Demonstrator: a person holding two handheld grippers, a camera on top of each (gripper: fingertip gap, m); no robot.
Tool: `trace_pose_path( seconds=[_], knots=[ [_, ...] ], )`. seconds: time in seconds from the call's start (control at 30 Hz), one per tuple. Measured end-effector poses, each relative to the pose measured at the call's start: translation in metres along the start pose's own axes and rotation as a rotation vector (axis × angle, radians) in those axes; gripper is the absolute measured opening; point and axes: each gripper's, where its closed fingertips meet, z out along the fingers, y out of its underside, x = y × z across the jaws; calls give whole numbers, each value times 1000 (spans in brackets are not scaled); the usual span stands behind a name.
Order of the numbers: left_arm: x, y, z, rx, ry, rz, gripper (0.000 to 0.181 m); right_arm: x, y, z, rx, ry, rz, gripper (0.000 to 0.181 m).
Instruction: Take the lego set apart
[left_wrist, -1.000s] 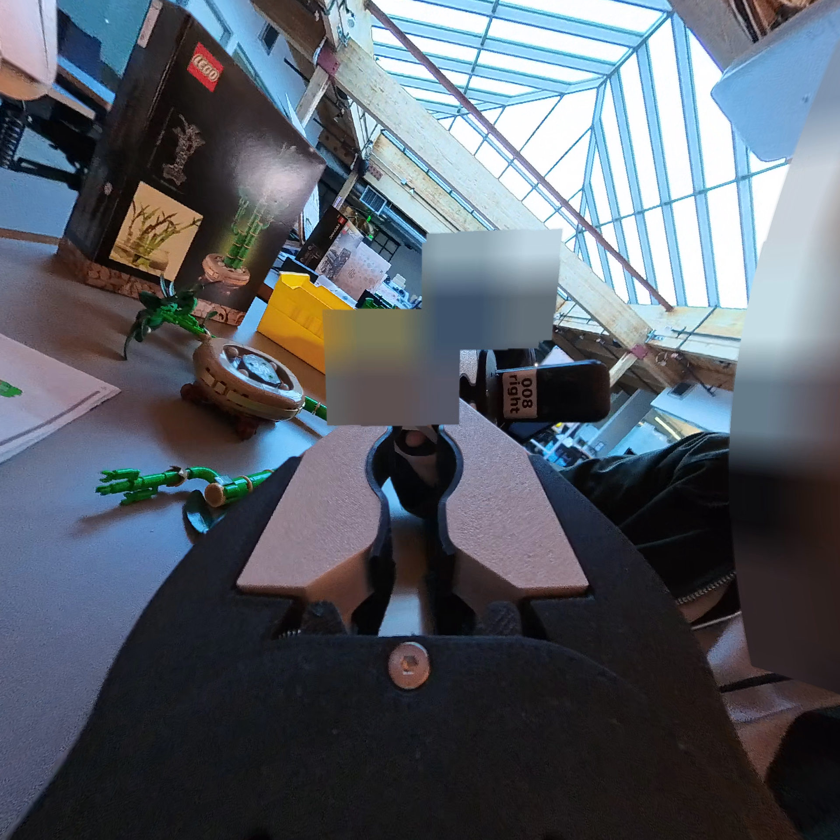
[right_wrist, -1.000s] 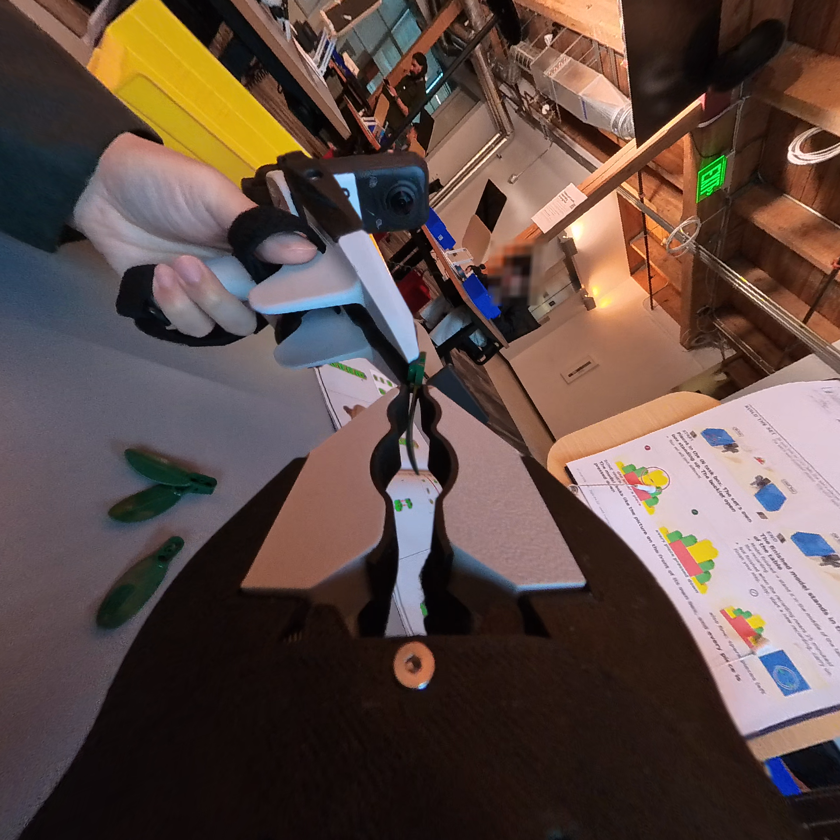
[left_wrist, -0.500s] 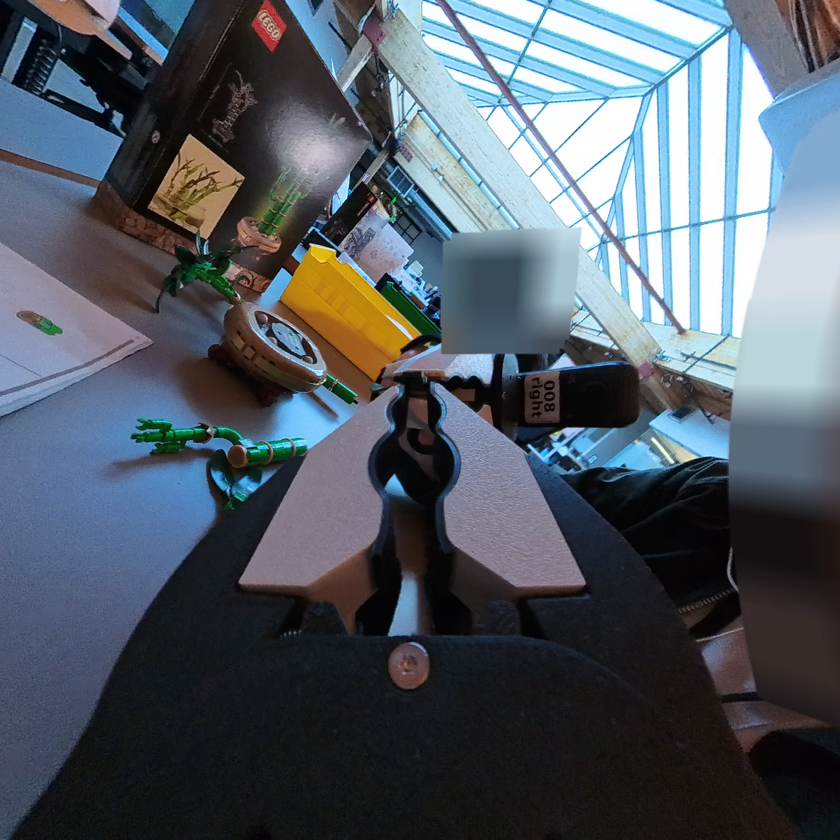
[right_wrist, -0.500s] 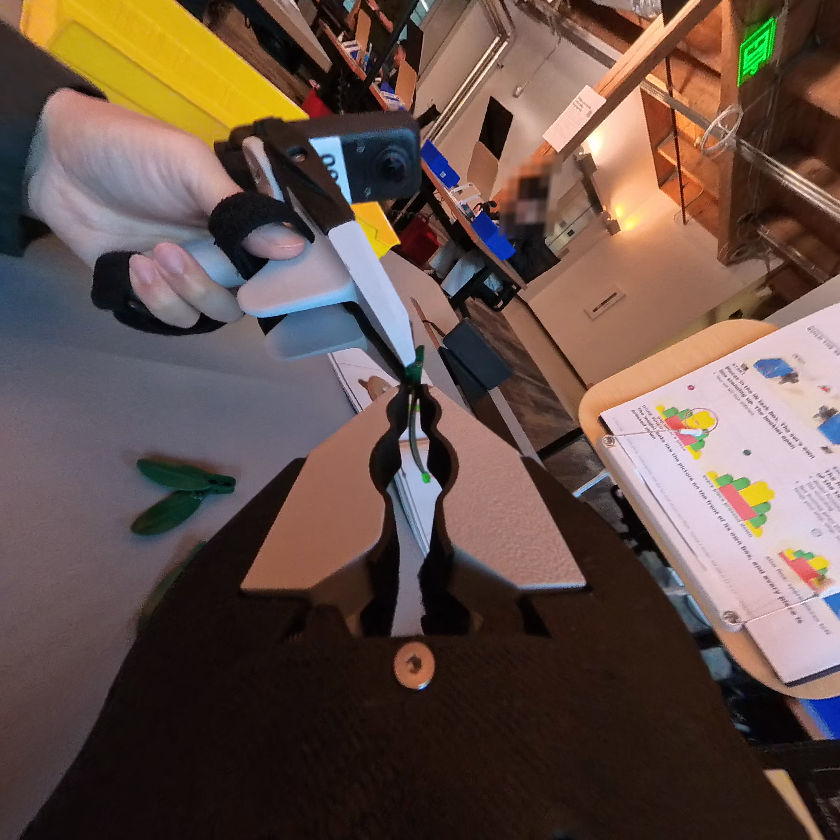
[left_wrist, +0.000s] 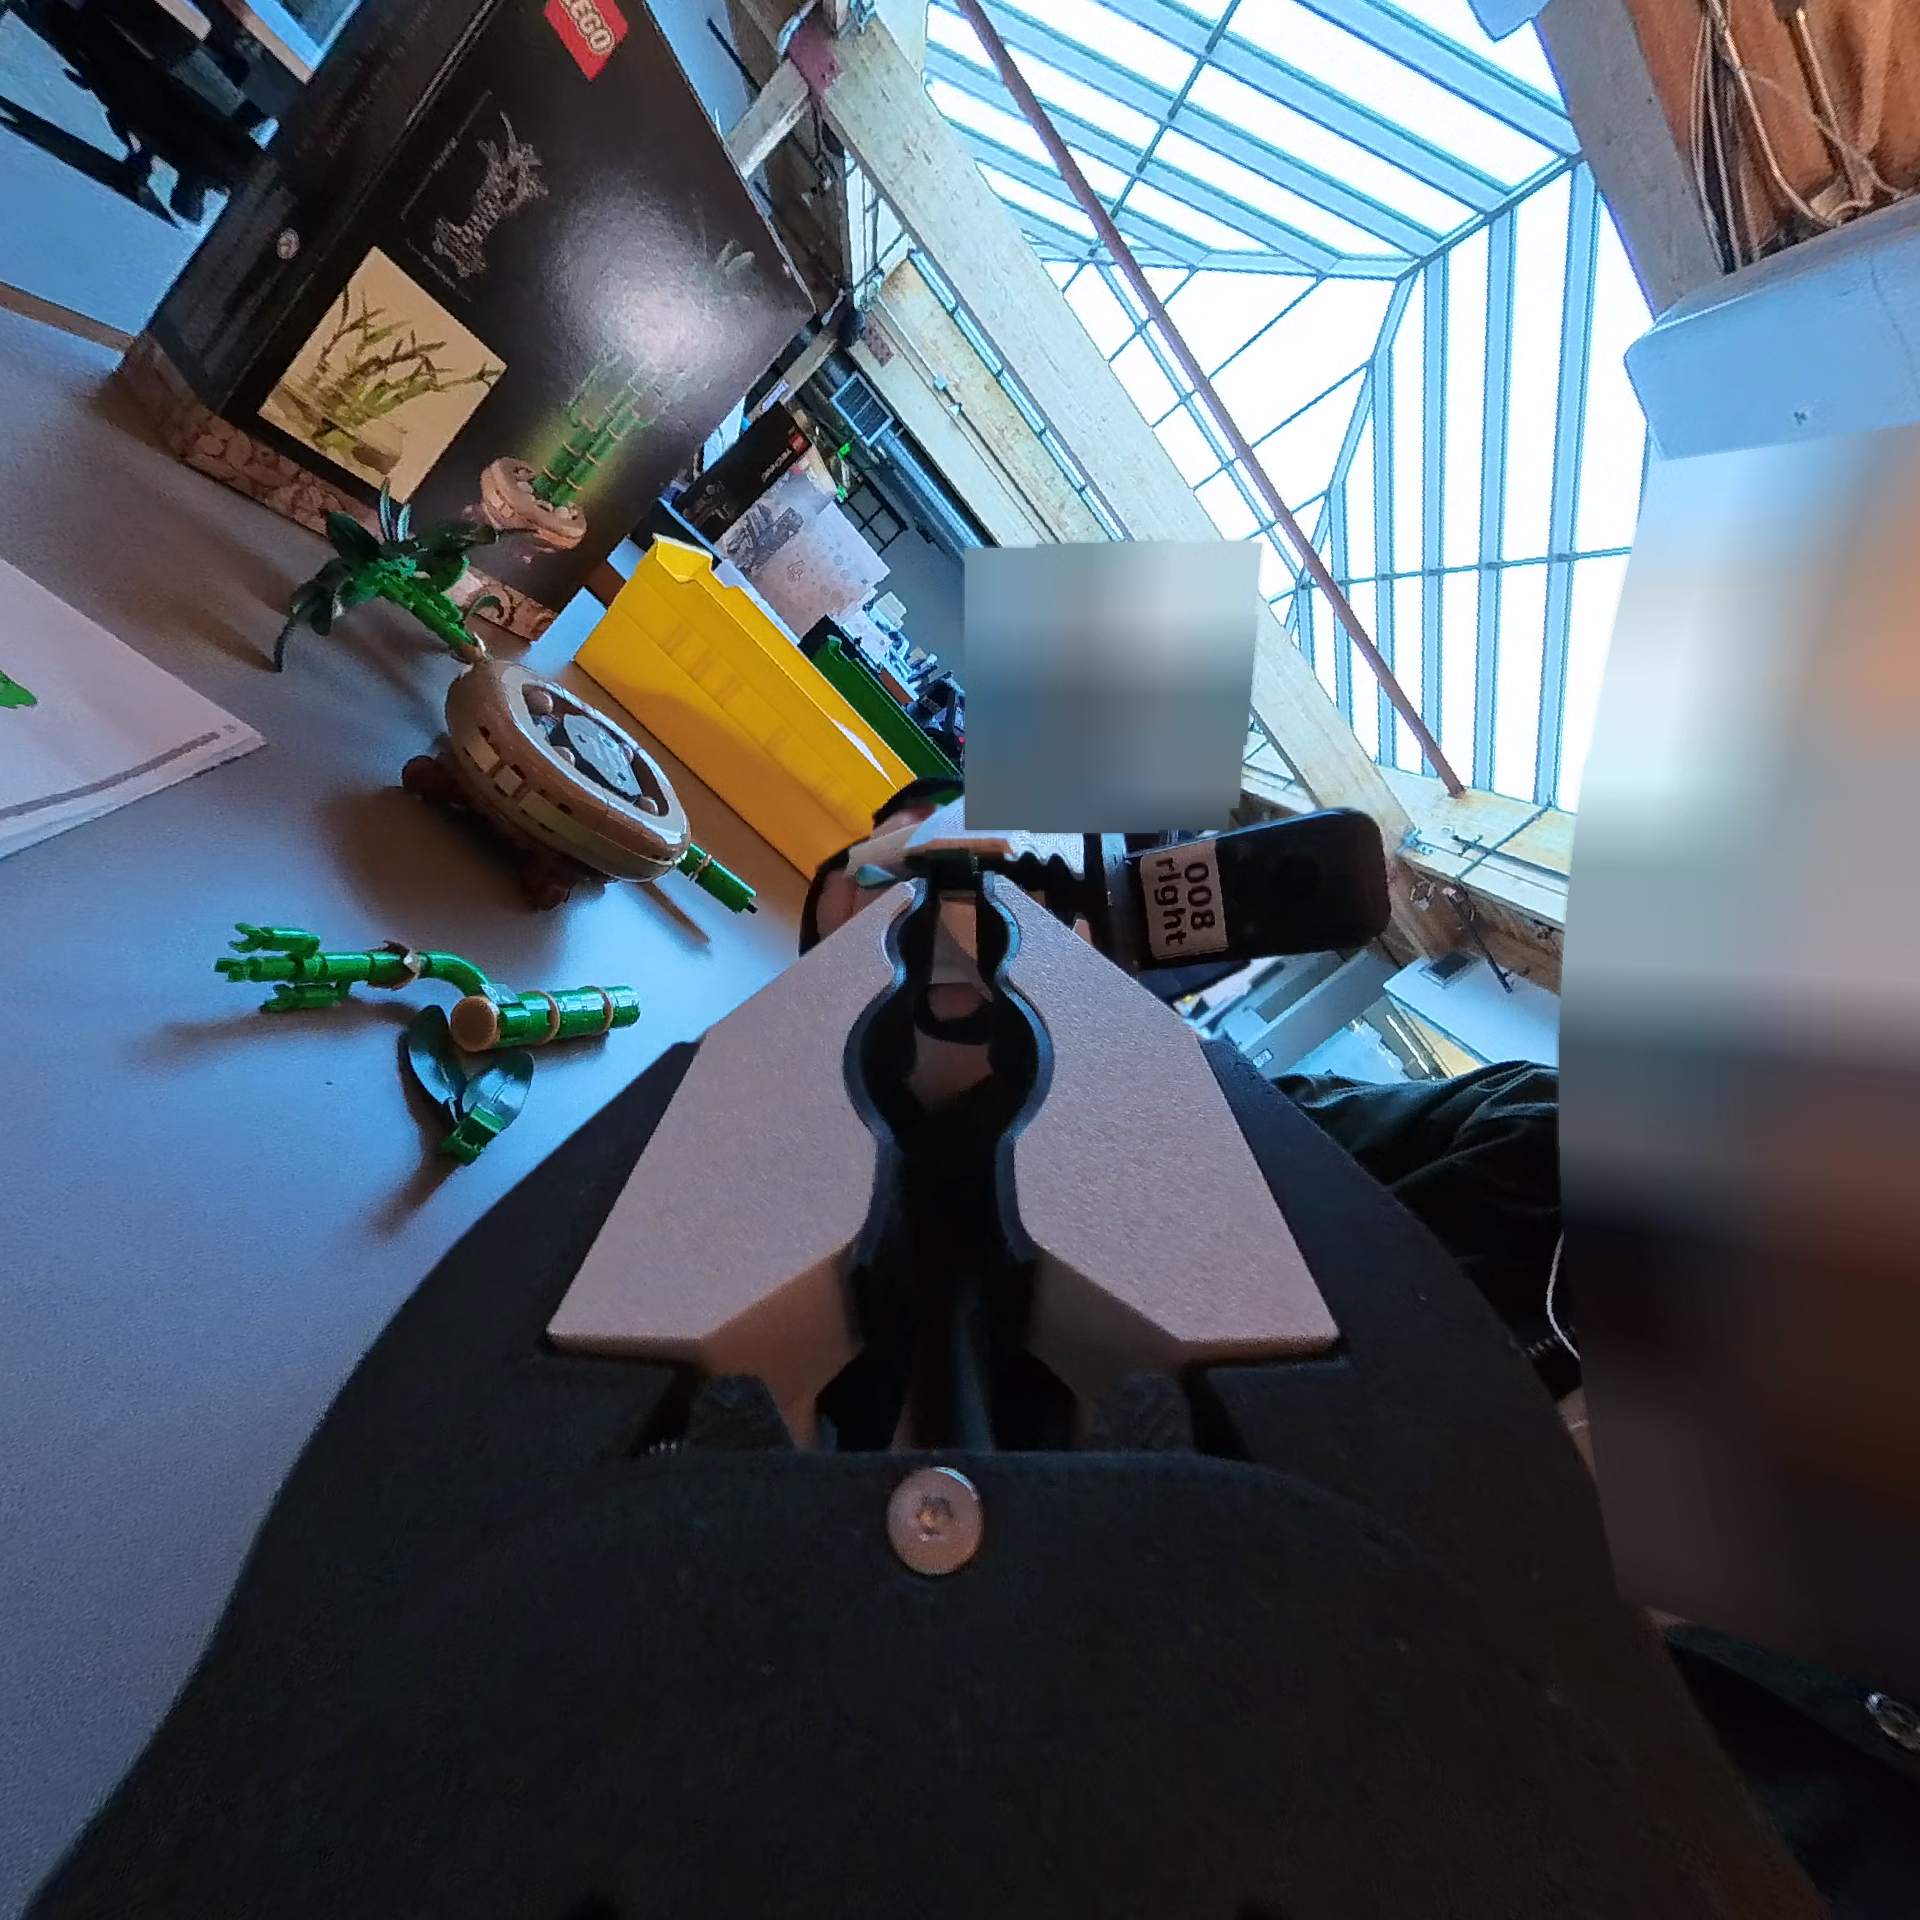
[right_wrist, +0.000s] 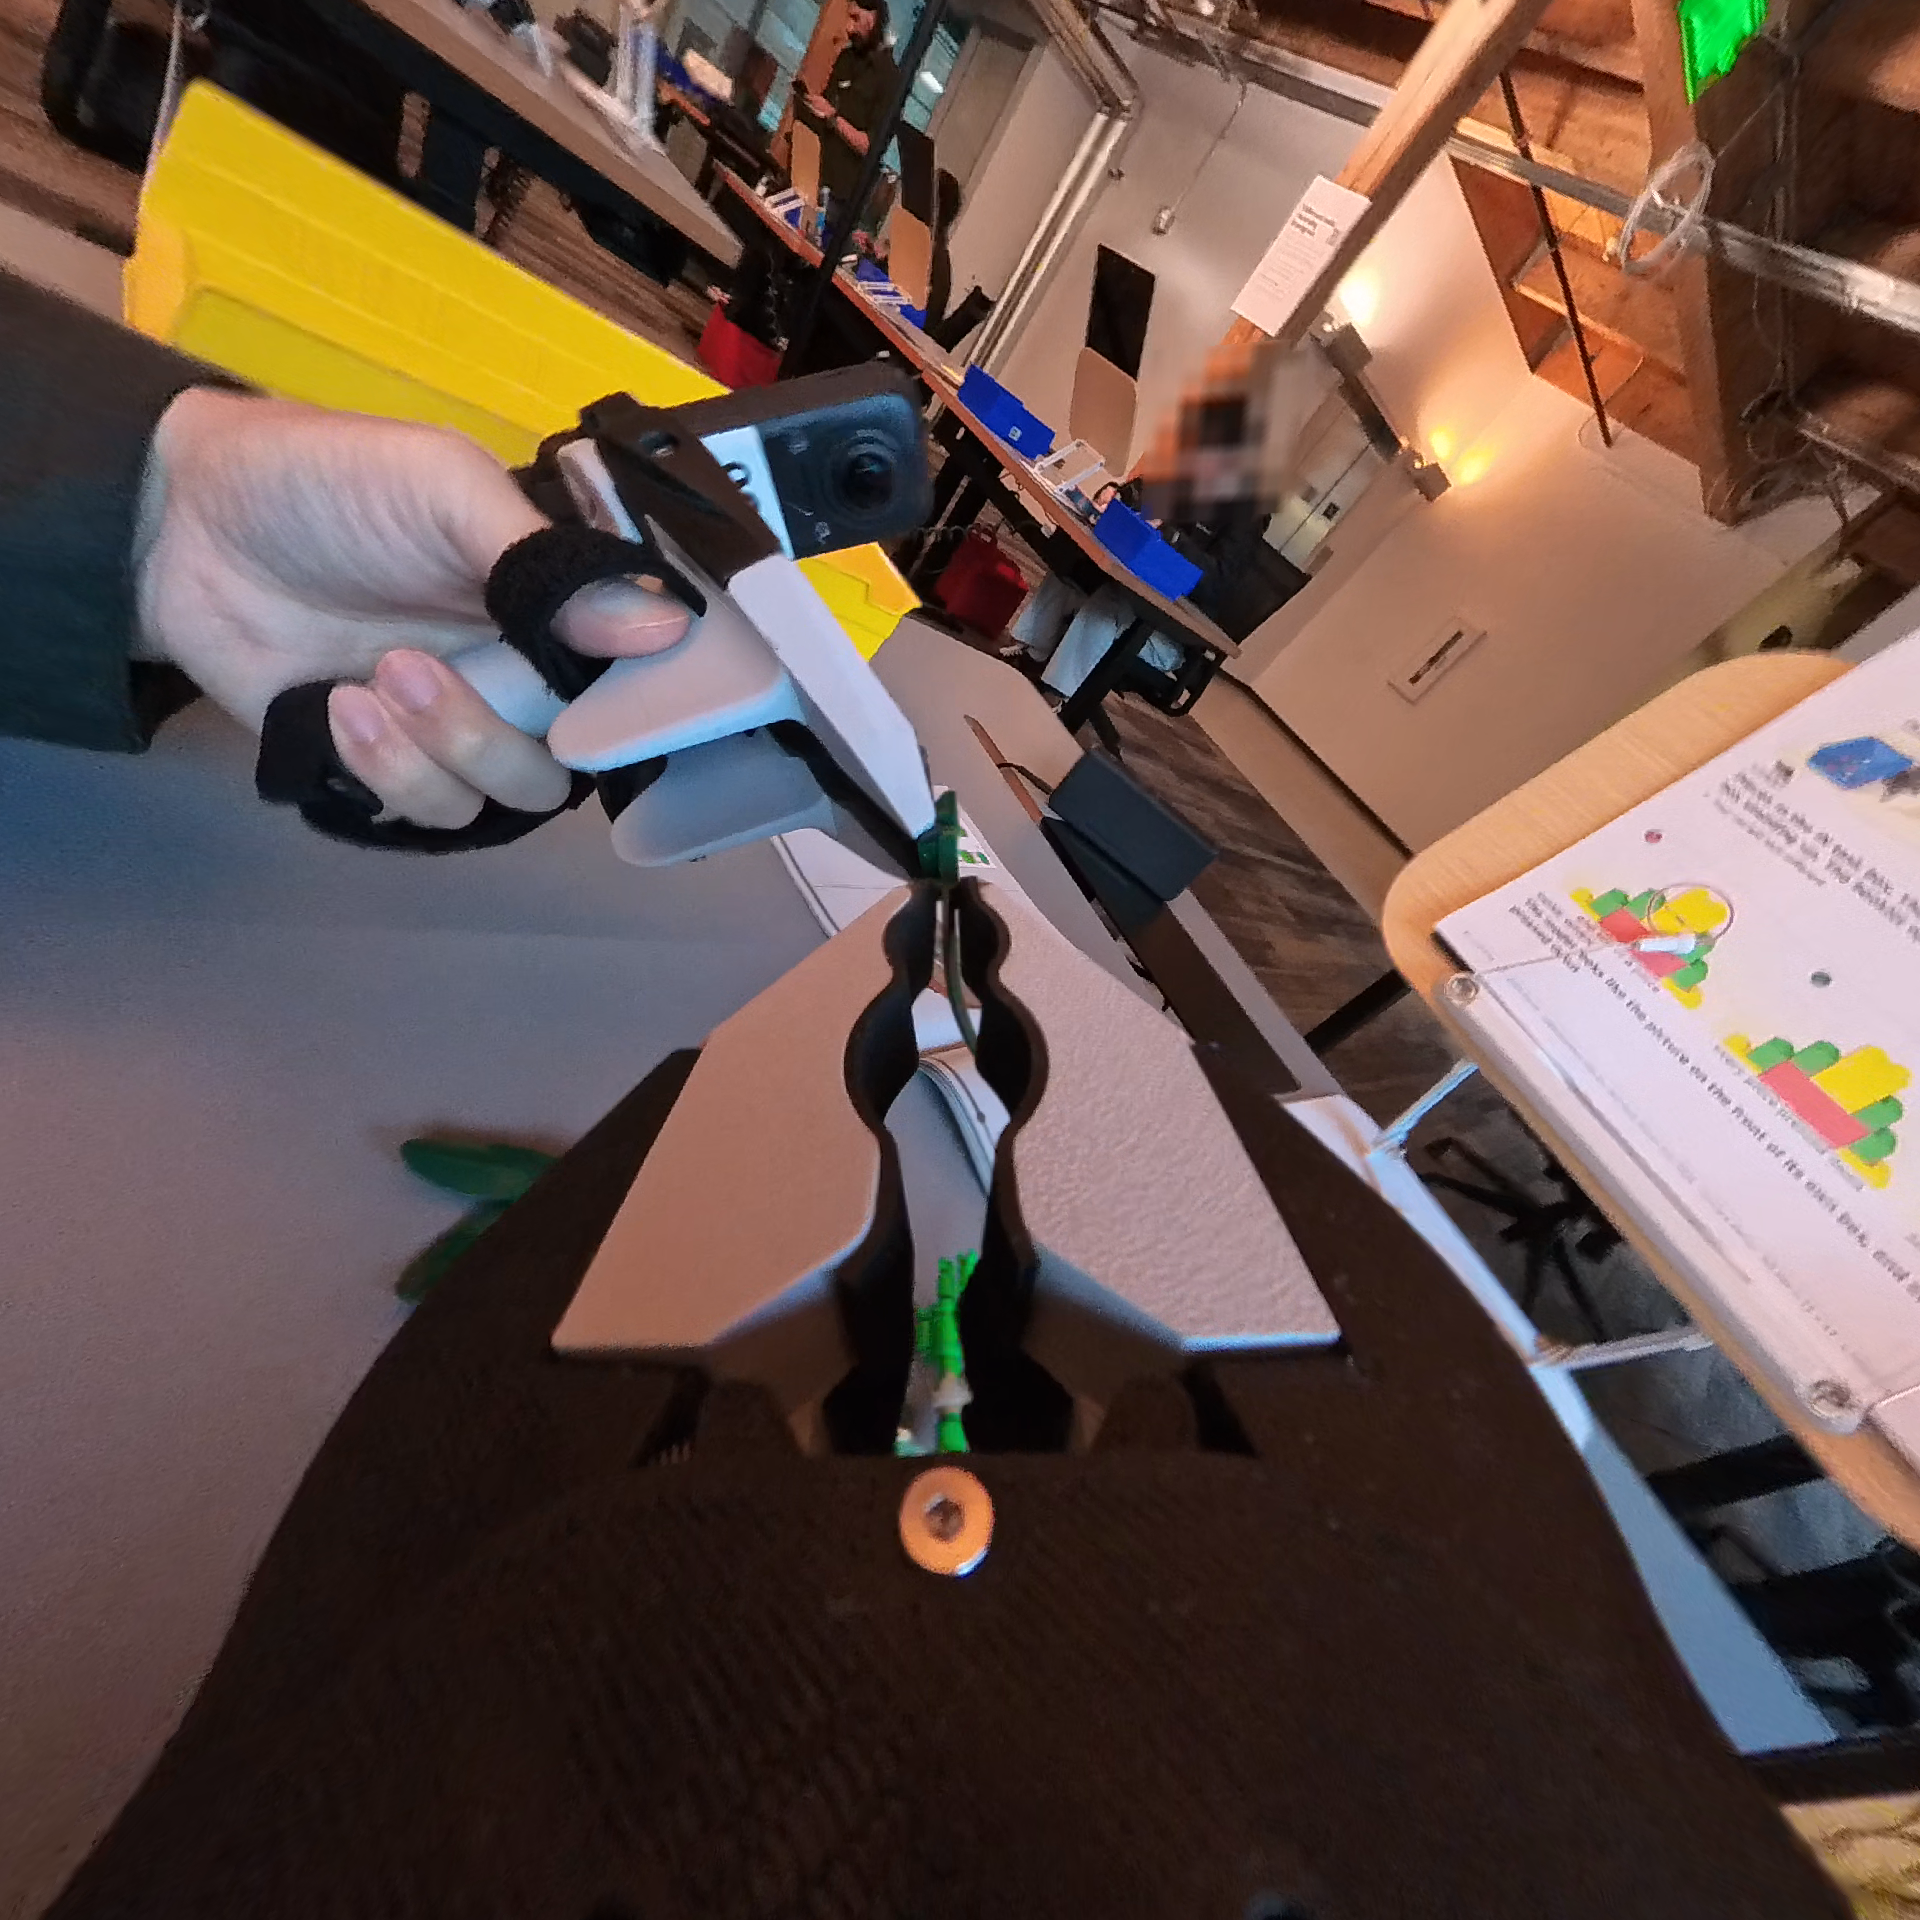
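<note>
Both grippers meet tip to tip above the grey table (left_wrist: 156, 1247), each shut on the same small dark green leaf piece (left_wrist: 948, 864). My left gripper (left_wrist: 940, 885) pinches one end of it. In the right wrist view my right gripper (right_wrist: 943, 891) pinches the piece's thin stem (right_wrist: 961, 997), and the left gripper (right_wrist: 925, 831), held by a hand, grips the leaf piece's knobbed end (right_wrist: 943, 836). The tan round pot base (left_wrist: 566, 764), a bent bamboo stalk (left_wrist: 416, 977), loose leaves (left_wrist: 468, 1086) and a leafy sprig (left_wrist: 400, 587) lie on the table.
The black set box (left_wrist: 488, 260) stands at the back left, with a yellow bin (left_wrist: 727, 696) beside it. A white booklet (left_wrist: 83, 727) lies at the left. More loose leaves (right_wrist: 473, 1164) lie on the table. A printed sheet on a wooden board (right_wrist: 1714, 1039) is at the right. My two grippers' fingertips are within a few centimetres of each other. The leafy sprig (left_wrist: 400, 587) is about equally far from each gripper, around 30 cm.
Both grippers stayed shut on the leaf piece, tip to tip, while tilting and shifting together. The stem now sits deeper between the right fingers.
</note>
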Motion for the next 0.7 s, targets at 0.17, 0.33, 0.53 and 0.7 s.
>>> trace_pose_path(
  seconds=[0.17, 0.33, 0.53, 0.7],
  knots=[
    [-18, 8, -3, -44, -69, -55, 5, -6, 18, 6, -93, -8, -162, 4],
    [-25, 13, -4, -79, -130, -36, 6, -9, 26, 7, -156, -9, -203, 3],
    [-21, 9, -2, -31, -84, -67, 5, -5, 22, 7, -132, -17, -21, 3],
    [-16, 6, 0, -5, -52, -77, 5, -1, 17, 6, -98, -17, 69, 3]
  ],
)
